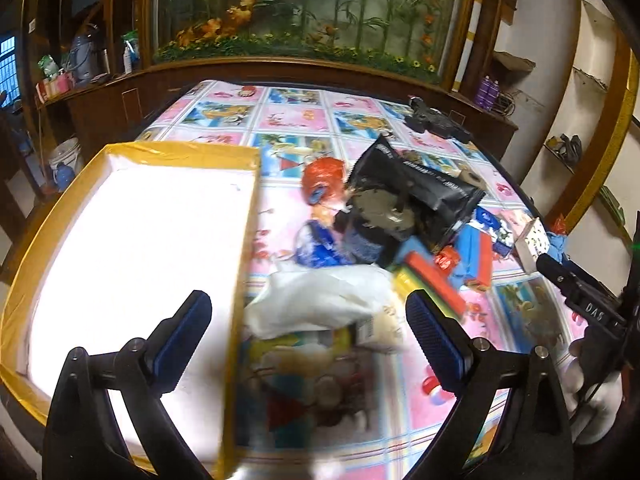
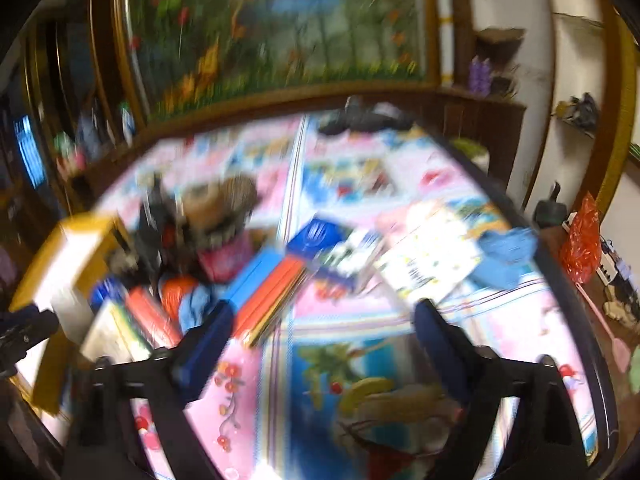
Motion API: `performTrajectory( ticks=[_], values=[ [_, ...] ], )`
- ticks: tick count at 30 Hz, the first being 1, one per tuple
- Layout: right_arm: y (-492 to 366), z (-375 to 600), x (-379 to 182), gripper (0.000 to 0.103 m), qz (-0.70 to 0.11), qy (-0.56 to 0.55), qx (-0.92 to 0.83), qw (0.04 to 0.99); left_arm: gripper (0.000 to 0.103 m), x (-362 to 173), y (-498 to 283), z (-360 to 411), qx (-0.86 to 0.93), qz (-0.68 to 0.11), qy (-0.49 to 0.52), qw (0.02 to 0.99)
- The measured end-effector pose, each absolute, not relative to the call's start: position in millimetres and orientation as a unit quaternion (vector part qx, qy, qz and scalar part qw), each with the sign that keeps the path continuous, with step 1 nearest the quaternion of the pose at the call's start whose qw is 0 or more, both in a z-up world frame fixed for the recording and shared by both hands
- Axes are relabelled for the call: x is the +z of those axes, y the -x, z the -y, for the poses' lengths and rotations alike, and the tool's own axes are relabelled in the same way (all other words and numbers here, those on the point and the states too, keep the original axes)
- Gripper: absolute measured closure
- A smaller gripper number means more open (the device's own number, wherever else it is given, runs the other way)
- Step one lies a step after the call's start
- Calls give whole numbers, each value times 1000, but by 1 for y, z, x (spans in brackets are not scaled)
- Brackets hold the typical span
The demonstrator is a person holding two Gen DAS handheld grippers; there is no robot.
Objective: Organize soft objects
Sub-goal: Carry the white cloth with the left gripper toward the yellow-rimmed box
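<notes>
A heap of soft things lies mid-table in the left wrist view: a white cloth (image 1: pixel 320 300), a black foil bag (image 1: pixel 416 192), an orange and blue bag (image 1: pixel 322 188), a dark cap (image 1: pixel 384 212) and sponges (image 1: pixel 434 284). My left gripper (image 1: pixel 308 316) is open above the yellow-edged box (image 1: pixel 132 248) rim and the white cloth, holding nothing. The right wrist view is blurred. My right gripper (image 2: pixel 324 328) is open over the tablecloth, just in front of blue and orange sponges (image 2: pixel 272 280). A blue cloth (image 2: pixel 506 256) and a patterned white box (image 2: pixel 432 256) lie beyond it.
The table (image 1: pixel 360 116) carries a pink and blue patterned cloth. A black object (image 1: pixel 434 120) lies at its far edge. A wooden cabinet with a plant mural stands behind. The right gripper (image 1: pixel 580 292) and a gloved hand (image 1: pixel 596 408) show at the table's right edge.
</notes>
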State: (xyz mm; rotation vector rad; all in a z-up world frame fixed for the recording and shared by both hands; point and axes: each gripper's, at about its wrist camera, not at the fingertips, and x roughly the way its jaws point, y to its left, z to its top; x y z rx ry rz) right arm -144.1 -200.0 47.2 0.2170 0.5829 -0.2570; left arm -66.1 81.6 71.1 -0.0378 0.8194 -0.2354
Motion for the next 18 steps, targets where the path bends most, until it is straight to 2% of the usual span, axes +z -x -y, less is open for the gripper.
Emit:
performTrajectory(
  ticks=[3,7,13,18],
  values=[
    [145,216,38,8,-311,-123,-130,933,5,64,69,-85,-107,-415,18,903],
    [148,235,35,9,-316,-163,-115,927,5,56,72,-79,-116,-424,4,898],
    [152,231,35,9,-310,-151,-108,933,5,53,70,-67,-149,-427,-16,892],
    [154,232,33,8,-307,-157,-104,933,5,64,68,-52,-171,-393,-43,903]
  ],
)
